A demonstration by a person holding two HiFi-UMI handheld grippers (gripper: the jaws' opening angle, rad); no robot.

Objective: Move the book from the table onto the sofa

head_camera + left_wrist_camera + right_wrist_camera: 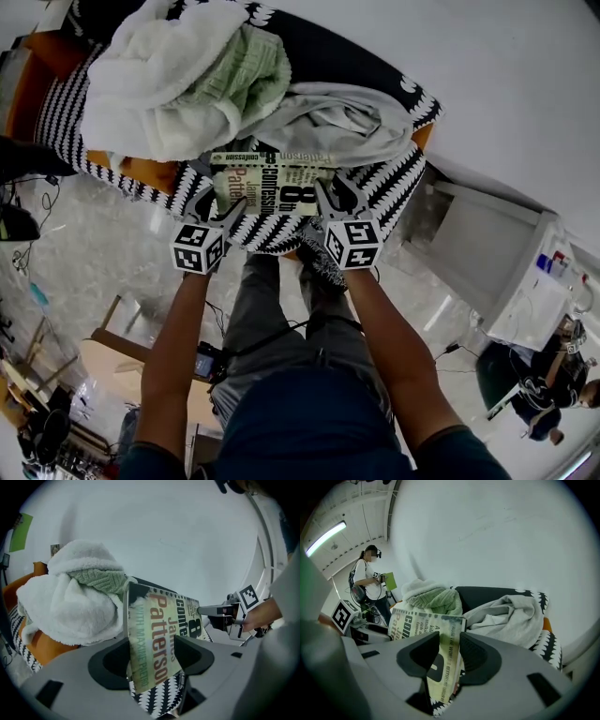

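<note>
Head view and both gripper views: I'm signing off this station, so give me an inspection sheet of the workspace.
Surface: sofa with a black-and-white patterned cover, orange showing beneath.
Job's things: book held over the sofa's front edge; whether it rests there, cannot tell.
Clutter: white fleece blanket, green knit and grey garment piled on the sofa.
Grippers: left gripper and right gripper each closed on one end of the book.
Cables: black cable across the person's lap; more on the floor at left.
Surroundings: white wall, white cabinet, second person standing off to the side.
</note>
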